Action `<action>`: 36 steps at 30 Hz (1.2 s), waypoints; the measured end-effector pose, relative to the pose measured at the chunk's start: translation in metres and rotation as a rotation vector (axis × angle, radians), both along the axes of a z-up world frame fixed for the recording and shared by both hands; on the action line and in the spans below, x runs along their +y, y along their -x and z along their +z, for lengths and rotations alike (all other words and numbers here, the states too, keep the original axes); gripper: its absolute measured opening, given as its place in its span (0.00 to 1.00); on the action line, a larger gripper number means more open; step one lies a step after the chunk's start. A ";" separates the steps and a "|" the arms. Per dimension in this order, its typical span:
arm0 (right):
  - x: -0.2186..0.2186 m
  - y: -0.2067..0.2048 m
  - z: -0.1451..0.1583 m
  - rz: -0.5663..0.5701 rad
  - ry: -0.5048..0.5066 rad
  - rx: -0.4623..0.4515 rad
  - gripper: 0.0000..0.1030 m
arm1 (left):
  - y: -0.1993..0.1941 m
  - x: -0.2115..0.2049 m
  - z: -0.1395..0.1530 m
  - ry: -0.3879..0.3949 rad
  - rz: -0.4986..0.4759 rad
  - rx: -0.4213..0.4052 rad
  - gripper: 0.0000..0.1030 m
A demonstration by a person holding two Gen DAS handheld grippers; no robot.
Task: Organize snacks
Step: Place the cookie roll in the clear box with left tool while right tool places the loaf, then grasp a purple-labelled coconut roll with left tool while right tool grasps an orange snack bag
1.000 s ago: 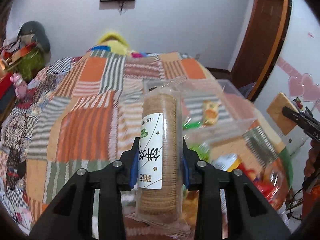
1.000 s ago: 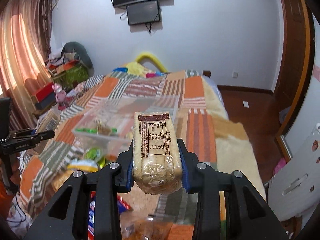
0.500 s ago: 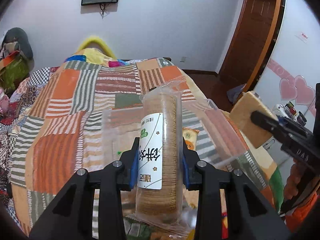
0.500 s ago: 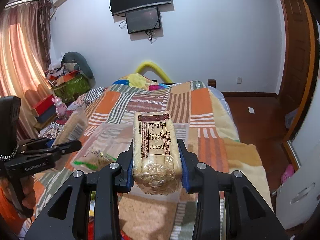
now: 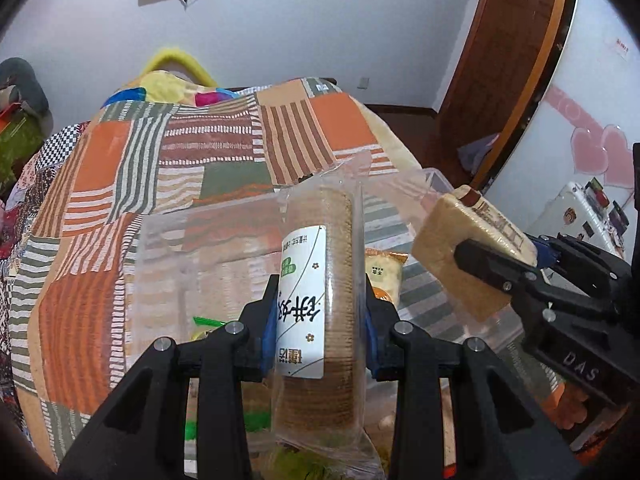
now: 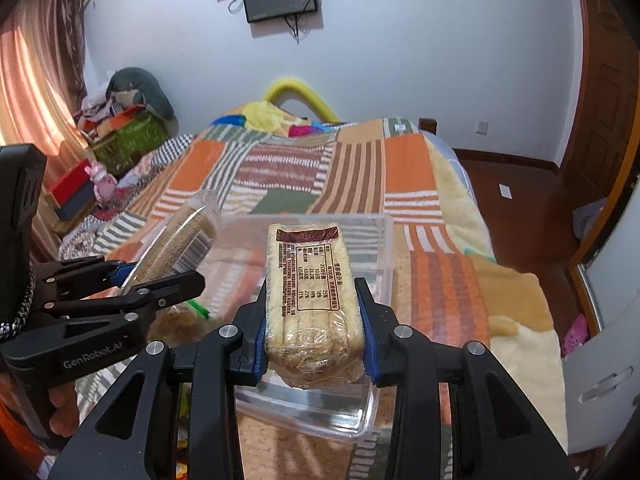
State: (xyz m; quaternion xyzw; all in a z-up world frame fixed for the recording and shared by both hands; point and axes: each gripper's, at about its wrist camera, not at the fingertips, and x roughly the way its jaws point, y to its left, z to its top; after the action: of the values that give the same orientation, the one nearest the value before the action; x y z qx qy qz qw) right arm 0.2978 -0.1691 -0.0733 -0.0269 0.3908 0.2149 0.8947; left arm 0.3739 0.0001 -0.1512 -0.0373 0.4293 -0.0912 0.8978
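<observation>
My left gripper (image 5: 320, 320) is shut on a round stack of brown biscuits (image 5: 320, 292) in clear wrap with a white label; it also shows in the right wrist view (image 6: 176, 248). My right gripper (image 6: 314, 328) is shut on a pale rectangular cracker pack (image 6: 312, 292) with a brown nutrition table, seen from the left wrist at the right (image 5: 464, 252). Both packs hang over a clear plastic bin (image 6: 384, 256) on the patchwork bed. In the bin lies a small yellow snack packet (image 5: 384, 272) and a green-edged packet (image 5: 208, 322).
The bed's striped orange and green quilt (image 5: 168, 168) stretches ahead. Clutter and a pink toy (image 6: 102, 178) sit at the left of the bed. A wooden door (image 5: 508, 64) and a white cabinet (image 6: 600, 360) stand to the right. Loose snack wrappers lie below the grippers.
Both grippers have come forward over the clear bin and closer together, each still holding its pack. The right gripper's pack now shows large in the left wrist view.
</observation>
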 end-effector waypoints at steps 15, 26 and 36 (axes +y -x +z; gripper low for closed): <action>-0.002 0.006 0.007 0.011 0.036 0.010 0.34 | 0.019 -0.006 0.017 -0.072 0.016 -0.066 0.40; -0.020 0.045 0.050 0.023 -0.026 -0.076 0.35 | 0.093 0.004 0.066 -0.090 0.022 -0.185 0.53; -0.042 0.101 0.050 0.000 -0.043 -0.102 0.41 | 0.168 0.026 0.058 -0.064 0.039 -0.129 0.59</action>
State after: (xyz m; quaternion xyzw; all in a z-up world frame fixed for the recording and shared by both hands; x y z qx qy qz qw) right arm 0.1967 -0.2109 -0.0236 -0.0187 0.3400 0.2217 0.9137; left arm 0.2055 0.0263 -0.0932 -0.0113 0.3726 -0.0620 0.9258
